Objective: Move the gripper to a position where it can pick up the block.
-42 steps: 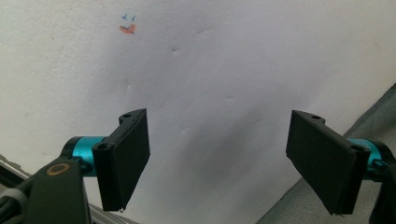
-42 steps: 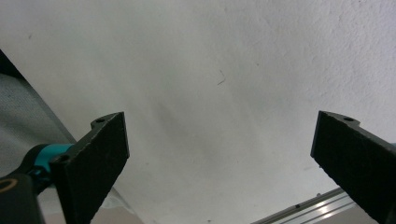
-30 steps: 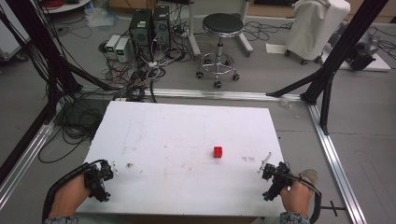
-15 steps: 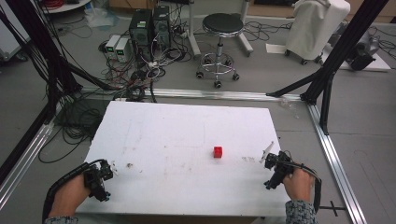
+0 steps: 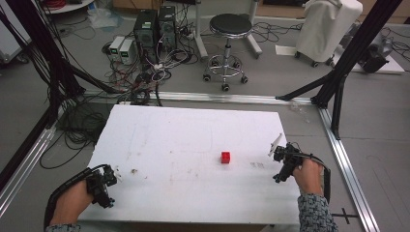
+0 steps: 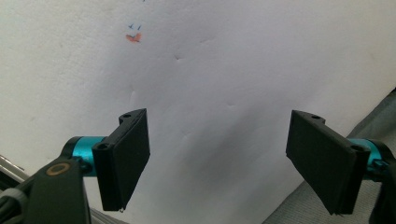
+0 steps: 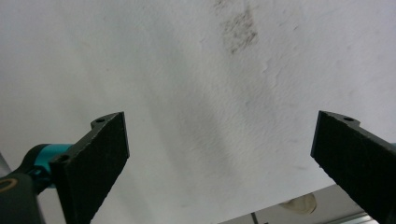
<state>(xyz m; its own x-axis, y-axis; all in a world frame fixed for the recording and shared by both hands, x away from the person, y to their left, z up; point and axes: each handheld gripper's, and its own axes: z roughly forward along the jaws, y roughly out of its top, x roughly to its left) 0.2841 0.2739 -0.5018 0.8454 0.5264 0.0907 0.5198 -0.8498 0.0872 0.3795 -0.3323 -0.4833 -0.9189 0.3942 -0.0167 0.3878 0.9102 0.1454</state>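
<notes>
1. Grey workshop floor [image 5: 270, 82] surrounds everything, with black frame struts rising at both sides and aluminium rails along the table's edges.
2. White rectangular table top [image 5: 183, 130] lies in front of me, scuffed and faintly stained. In my right gripper view a dusty grey smudge [image 7: 239, 29] marks its surface; in my left gripper view a small orange mark [image 6: 133, 37] with blue flecks sits near the top.
3. Beyond the table's far edge: a white draped object on castors [image 5: 328, 29] at far right, a black round stool on a chrome wheeled base [image 5: 227, 43] in the middle, and dark computer towers [image 5: 155, 25] amid tangled cables at left.
4. My left hand [image 5: 72, 205] holds the left gripper [image 5: 110, 186] at the near-left corner of the table. In its own view [image 6: 217, 158] the two black flat jaws stand wide apart, nothing between them but bare white surface.
5. My right hand [image 5: 309, 175] holds the right gripper [image 5: 279, 166] near the table's right edge, a black cable looping around the wrist. In its own view [image 7: 219, 163] the jaws are spread wide, empty, over the white top.
6. Small red cube [image 5: 225, 157] sits alone on the table, right of centre, between my two grippers but nearer the right one, apart from both.
</notes>
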